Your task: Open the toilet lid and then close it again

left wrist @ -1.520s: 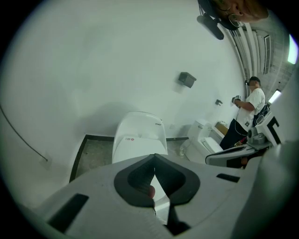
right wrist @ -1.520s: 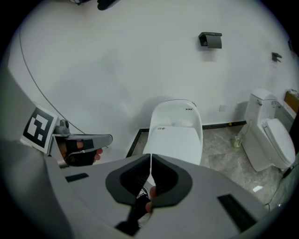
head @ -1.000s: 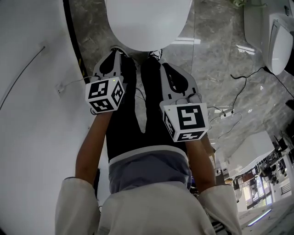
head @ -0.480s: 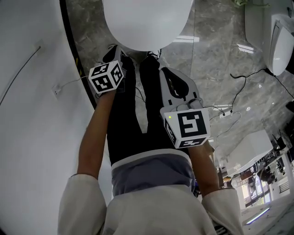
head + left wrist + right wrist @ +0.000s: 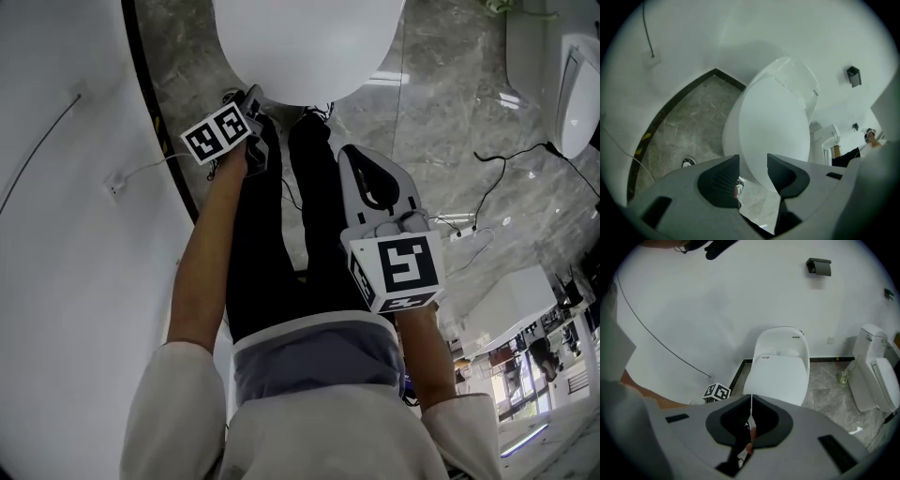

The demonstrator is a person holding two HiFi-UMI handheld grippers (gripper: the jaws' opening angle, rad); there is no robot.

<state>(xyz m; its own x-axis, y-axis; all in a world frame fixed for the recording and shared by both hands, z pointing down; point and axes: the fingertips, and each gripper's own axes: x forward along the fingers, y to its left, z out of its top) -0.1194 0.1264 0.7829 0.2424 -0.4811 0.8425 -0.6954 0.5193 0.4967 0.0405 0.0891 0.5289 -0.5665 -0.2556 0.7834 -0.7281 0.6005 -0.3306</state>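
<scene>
at front edge of toilet lid (image 5: 305, 47), lid down: left gripper (image 5: 753, 161) jaws just opened, apart, lid edge lined up between, not clamped. right gripper (image 5: 751, 401) back from lid, jaws together. judged: lifting not begun, closing still left.

toilet lid (image 5: 305, 47) ahead | left claw (image 5: 251, 99) near its rim — right claw (image 5: 354, 157) behind | second toilet (image 5: 567, 84) right

The left gripper (image 5: 251, 101) reaches the front rim of the closed white oval toilet lid (image 5: 305, 47). Its jaws have just been opening, and whether the rim lies between them cannot be told. The right gripper (image 5: 356, 159) hangs nearer the person, over the grey marble floor (image 5: 450, 122).
</scene>
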